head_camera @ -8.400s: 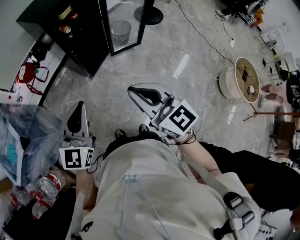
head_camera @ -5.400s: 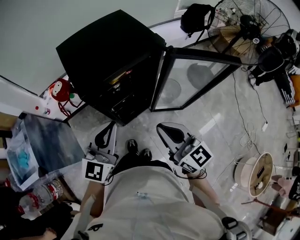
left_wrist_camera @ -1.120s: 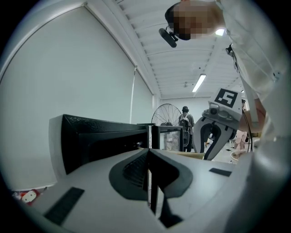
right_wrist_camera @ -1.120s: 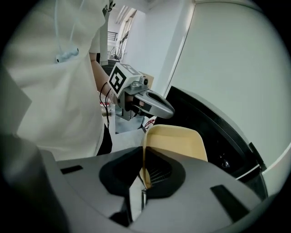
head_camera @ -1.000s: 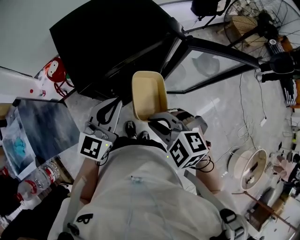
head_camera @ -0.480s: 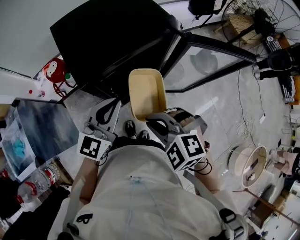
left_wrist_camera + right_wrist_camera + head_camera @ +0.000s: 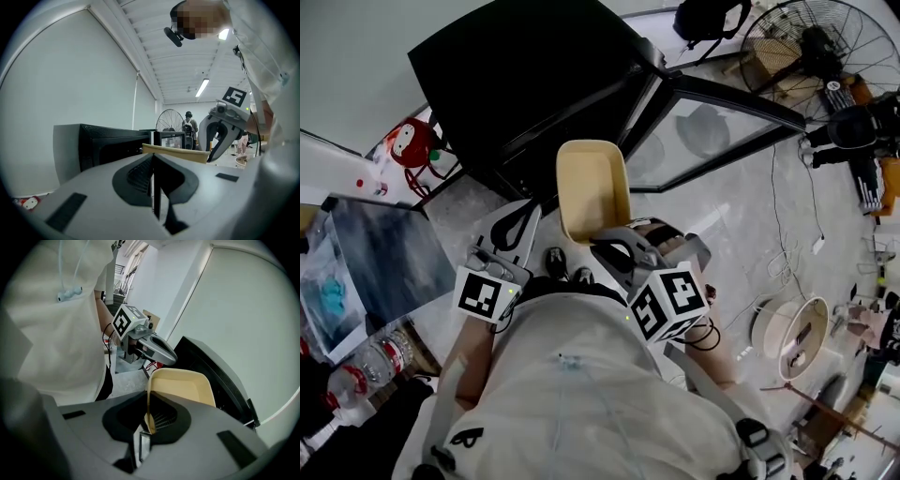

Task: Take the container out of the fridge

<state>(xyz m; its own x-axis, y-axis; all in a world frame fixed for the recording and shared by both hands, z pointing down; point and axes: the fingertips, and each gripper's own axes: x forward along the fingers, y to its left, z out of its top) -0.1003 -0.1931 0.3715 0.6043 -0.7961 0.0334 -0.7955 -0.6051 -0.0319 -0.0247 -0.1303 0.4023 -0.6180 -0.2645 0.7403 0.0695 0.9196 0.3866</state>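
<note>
A pale yellow rectangular container (image 7: 592, 187) hangs level in front of the open black fridge (image 7: 534, 84), outside it. My right gripper (image 7: 614, 246) is shut on the container's near rim; in the right gripper view the thin wall of the container (image 7: 180, 387) stands clamped between the jaws of that gripper (image 7: 149, 420). My left gripper (image 7: 516, 223) hovers just left of the container, shut and empty. In the left gripper view its jaws (image 7: 153, 183) meet in a seam, with the container's edge (image 7: 176, 153) and the right gripper (image 7: 225, 131) beyond.
The fridge's glass door (image 7: 712, 122) stands swung open to the right. A fan (image 7: 811, 47) stands at the back right, a round reel (image 7: 787, 337) on the floor at the right. A plastic bag (image 7: 380, 267) and bottles (image 7: 356, 380) lie at the left.
Several seconds ago both grippers were empty; now the right one holds the container. Over the last second the container has barely shifted, a little left and away from the fridge.
</note>
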